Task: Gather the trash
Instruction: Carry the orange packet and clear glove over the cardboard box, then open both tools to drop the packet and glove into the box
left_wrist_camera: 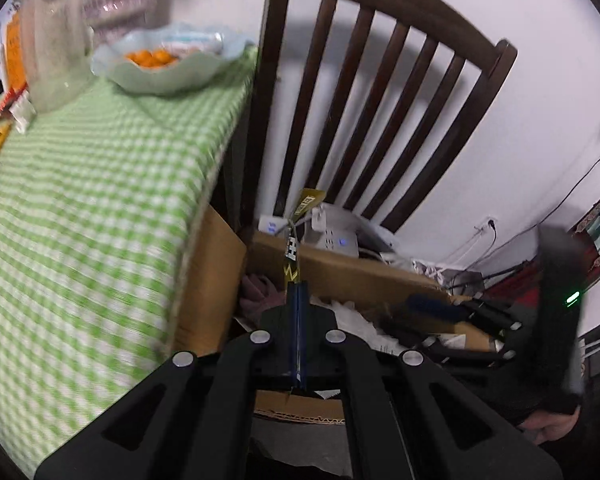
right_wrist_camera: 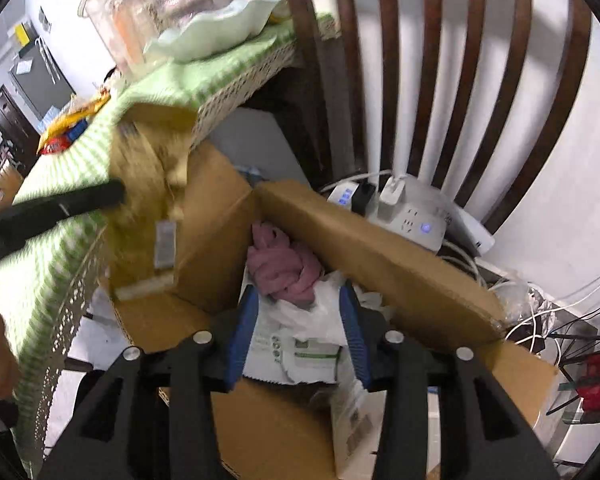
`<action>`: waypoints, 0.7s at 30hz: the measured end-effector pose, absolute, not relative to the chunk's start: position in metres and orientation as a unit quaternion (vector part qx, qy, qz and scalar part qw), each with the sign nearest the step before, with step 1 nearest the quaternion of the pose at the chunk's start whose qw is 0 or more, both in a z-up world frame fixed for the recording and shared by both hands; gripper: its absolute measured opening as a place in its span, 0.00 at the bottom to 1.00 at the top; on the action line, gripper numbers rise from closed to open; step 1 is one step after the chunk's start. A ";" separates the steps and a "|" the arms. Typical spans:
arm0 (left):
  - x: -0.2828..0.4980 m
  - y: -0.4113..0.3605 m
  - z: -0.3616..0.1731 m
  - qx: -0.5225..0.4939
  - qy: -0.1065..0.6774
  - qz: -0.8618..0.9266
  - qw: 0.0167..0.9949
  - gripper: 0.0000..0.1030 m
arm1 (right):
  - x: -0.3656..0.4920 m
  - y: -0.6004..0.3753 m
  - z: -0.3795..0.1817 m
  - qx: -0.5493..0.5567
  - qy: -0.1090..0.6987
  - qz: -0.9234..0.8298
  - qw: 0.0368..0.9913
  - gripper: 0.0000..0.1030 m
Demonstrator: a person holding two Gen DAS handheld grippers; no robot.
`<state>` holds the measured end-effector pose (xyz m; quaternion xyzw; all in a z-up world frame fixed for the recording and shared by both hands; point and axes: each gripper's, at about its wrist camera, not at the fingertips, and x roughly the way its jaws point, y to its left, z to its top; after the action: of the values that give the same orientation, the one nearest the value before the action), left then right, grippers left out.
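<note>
My left gripper (left_wrist_camera: 297, 286) is shut on a thin yellow and black wrapper (left_wrist_camera: 300, 232) and holds it above the open cardboard box (left_wrist_camera: 364, 276) beside the table. In the right wrist view the same wrapper (right_wrist_camera: 148, 200) shows blurred in the left gripper's fingers (right_wrist_camera: 80, 200) over the box's left flap. My right gripper (right_wrist_camera: 300, 300) is open over the box (right_wrist_camera: 380, 232), with white wrappers (right_wrist_camera: 300, 344) and a pink cloth (right_wrist_camera: 284, 264) below it in the box. The right gripper also shows at the right of the left wrist view (left_wrist_camera: 480, 312).
A table with a green checked cloth (left_wrist_camera: 92, 184) stands left of the box, with a pale green bowl of oranges (left_wrist_camera: 168, 64) and snack wrappers (left_wrist_camera: 0, 136). A dark wooden chair (left_wrist_camera: 380, 92) stands behind the box, with a power strip (right_wrist_camera: 416, 220) and cables on its seat.
</note>
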<state>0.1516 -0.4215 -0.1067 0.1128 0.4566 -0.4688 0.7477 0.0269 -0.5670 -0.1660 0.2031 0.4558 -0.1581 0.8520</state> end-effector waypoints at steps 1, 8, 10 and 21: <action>0.151 -0.425 -0.112 0.115 0.462 -0.469 0.744 0.00 | 0.024 -0.572 -0.163 0.205 0.451 -0.164 0.853 0.39; 0.137 -0.440 -0.148 0.143 0.505 -0.470 0.710 0.00 | 0.014 -0.585 -0.156 0.216 0.443 -0.178 0.852 0.39; 0.138 -0.439 -0.155 0.142 0.512 -0.460 0.711 0.00 | 0.014 -0.584 -0.157 0.215 0.444 -0.177 0.851 0.39; 0.161 -0.414 -0.141 0.115 0.499 -0.435 0.741 0.45 | 0.025 -0.573 -0.157 0.200 0.449 -0.170 0.854 0.39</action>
<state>0.1609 -0.4139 -0.1411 0.1153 0.4992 -0.4348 0.7406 0.0251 -0.5726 -0.1566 0.1996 0.4489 -0.1695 0.8544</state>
